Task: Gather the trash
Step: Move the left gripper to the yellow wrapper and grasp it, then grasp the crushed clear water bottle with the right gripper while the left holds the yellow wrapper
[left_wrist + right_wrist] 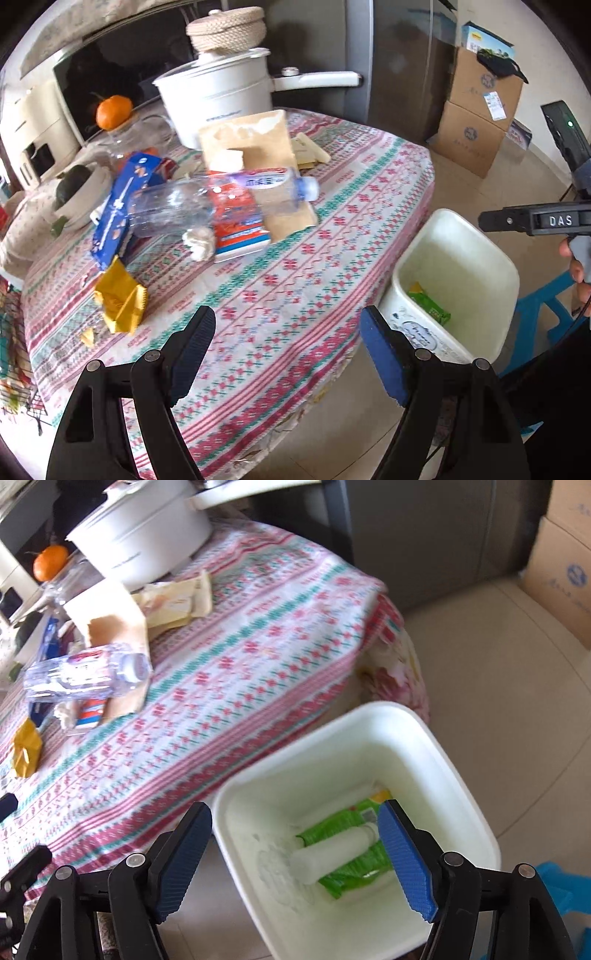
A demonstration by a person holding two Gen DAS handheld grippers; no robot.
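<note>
A white bin (461, 775) stands under the right tongs (295, 853), holding a green wrapper (347, 871) and a white bottle (332, 853) lying flat.

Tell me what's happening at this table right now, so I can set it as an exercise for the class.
A person with a gripper in each hand is clearing trash from a table into a white bin beside it. The right gripper hangs open above the bin, which already holds a green wrapper and a small white bottle. The left gripper is open and empty over the patterned tablecloth. A clear plastic bottle, a yellow wrapper and a crumpled tissue are not yet collected.
</note>
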